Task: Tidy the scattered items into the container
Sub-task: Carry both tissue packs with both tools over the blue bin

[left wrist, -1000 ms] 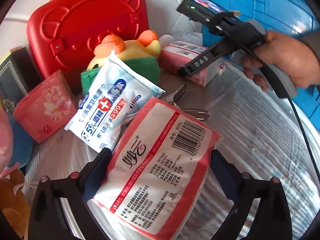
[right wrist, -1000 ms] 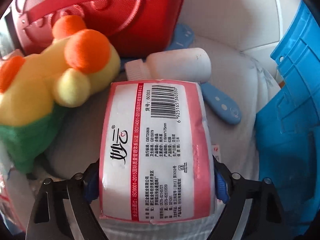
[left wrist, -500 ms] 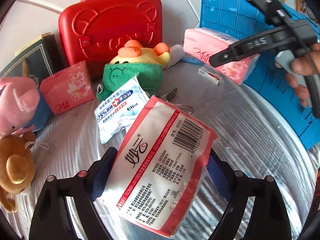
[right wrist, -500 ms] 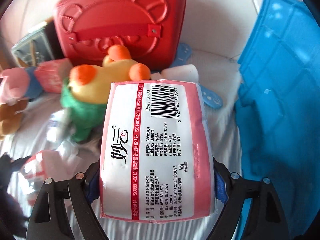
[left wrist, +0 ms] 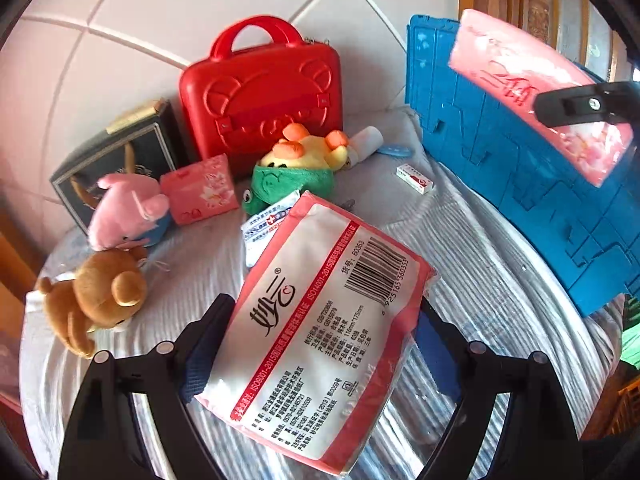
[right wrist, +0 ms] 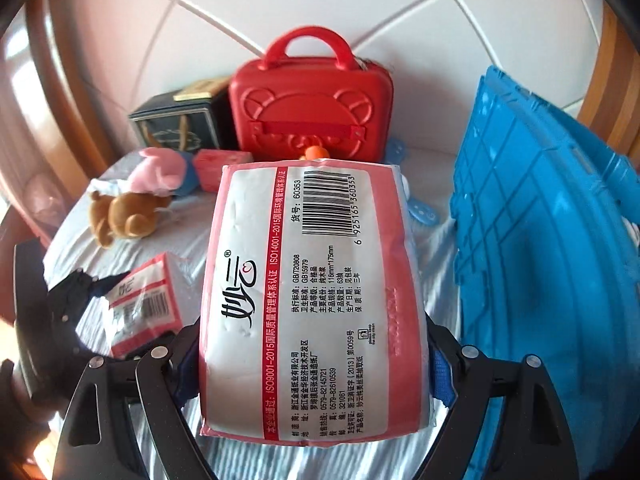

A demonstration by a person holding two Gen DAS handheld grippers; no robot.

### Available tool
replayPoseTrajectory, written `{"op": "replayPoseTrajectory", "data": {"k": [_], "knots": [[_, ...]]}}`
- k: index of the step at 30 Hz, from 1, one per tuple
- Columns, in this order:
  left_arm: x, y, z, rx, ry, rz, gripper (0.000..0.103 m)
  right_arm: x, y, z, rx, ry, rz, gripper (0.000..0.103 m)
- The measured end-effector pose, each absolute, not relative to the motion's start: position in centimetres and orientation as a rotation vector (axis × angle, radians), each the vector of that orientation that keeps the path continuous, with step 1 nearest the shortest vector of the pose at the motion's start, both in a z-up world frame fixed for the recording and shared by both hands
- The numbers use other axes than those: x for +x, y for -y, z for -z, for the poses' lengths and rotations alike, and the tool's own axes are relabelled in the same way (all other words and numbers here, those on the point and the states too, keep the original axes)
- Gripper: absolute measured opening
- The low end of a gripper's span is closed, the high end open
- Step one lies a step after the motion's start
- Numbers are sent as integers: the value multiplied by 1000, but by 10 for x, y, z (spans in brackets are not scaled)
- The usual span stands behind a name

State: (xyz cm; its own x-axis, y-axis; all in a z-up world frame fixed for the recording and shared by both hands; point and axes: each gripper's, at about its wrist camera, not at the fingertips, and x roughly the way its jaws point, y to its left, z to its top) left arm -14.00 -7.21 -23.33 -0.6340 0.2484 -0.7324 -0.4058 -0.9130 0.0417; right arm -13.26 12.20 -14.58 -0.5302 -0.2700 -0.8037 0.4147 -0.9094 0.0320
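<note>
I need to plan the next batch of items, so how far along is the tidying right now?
Nothing visibly sits in the blue crate yet; its inside is hidden. In hand: the left gripper grips one tissue pack, and the right gripper grips another near the crate. Left on the table: the brown bear, pink plush, frog plush, small pink pack, wipes and small box.
</note>
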Motion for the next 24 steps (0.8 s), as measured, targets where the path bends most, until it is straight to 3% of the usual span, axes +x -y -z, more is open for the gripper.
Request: {"op": "replayPoseTrajectory", "data": {"k": [11,24], "knots": [[-85,66,173,-1078,-288,-2681,87,-49,-166,82,1063,-205,2383,86],[-47,27,91,-1011,-292,-2839,87,-15,-217,51,997,-160,2341,87]]}}
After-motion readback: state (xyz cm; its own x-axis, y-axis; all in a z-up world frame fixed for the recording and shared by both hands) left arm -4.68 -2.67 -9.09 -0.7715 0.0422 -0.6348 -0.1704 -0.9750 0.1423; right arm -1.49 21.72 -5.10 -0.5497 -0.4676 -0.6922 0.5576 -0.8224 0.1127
